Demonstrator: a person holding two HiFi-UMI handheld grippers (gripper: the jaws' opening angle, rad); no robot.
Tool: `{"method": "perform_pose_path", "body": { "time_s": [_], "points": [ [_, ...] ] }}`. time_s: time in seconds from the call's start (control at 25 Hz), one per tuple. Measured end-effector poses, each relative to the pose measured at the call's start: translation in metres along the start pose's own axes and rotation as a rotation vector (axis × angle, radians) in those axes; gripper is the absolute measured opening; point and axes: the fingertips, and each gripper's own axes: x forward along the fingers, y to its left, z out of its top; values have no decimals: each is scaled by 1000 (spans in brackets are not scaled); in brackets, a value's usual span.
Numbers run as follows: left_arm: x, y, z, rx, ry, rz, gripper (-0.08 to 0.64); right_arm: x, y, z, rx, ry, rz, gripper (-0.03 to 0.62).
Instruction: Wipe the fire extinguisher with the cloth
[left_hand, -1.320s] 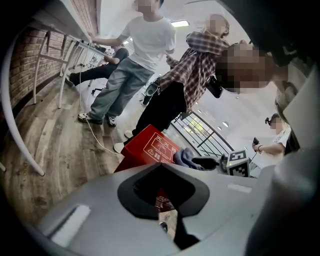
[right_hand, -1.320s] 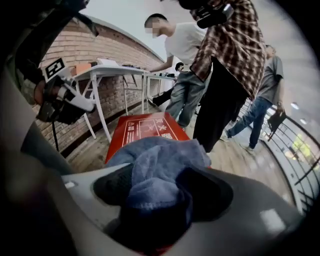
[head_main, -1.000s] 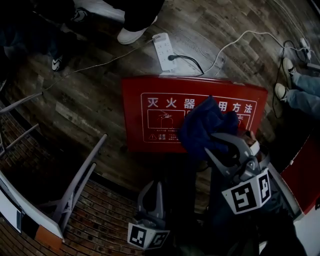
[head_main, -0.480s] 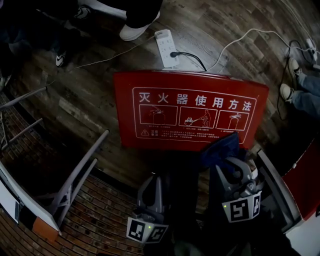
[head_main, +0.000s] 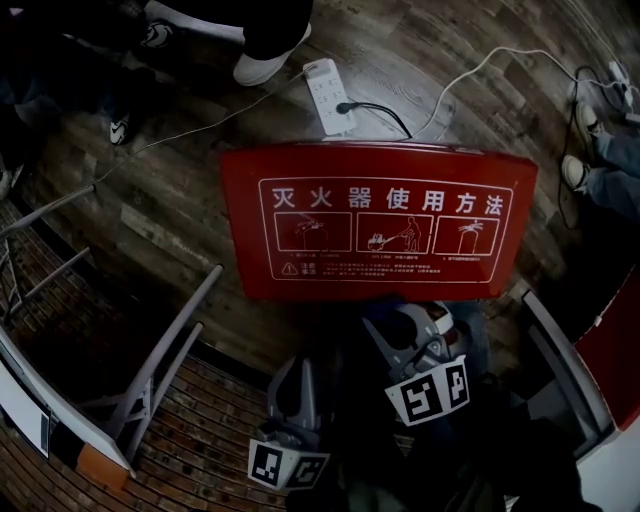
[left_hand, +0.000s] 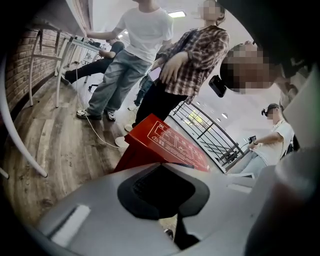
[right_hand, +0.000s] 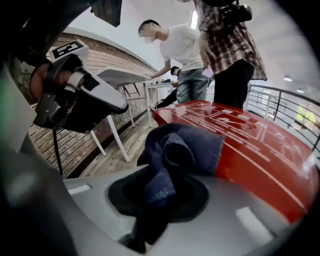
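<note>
The right gripper (head_main: 412, 322), its fingers just closing tighter on the dark blue cloth (right_hand: 180, 150), has drawn back off the near edge of the red metal fire-extinguisher cabinet (head_main: 250, 200), so that wiping stroke looks finished. The left gripper (head_main: 297, 375) has its fingers pressed together, empty.

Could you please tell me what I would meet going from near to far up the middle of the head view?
The right gripper, its fingers having just closed further on the blue cloth → red box → white power strip → white shoe.
</note>
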Motion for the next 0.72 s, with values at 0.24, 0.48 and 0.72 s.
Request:
{"method": "perform_pose_path", "body": {
  "time_s": [0.24,0.48,0.72],
  "points": [
    [-16,29,10,-3,-21,53,6,61,29,44,95,-122,82,69],
    [-19,33,15,-12,-38,55,6,28,-3,7,206,-87,-43,69],
    [-8,17,4,-42,-32,14,6,-47,-25,-22,118,-68,-114,69]
  ]
}}
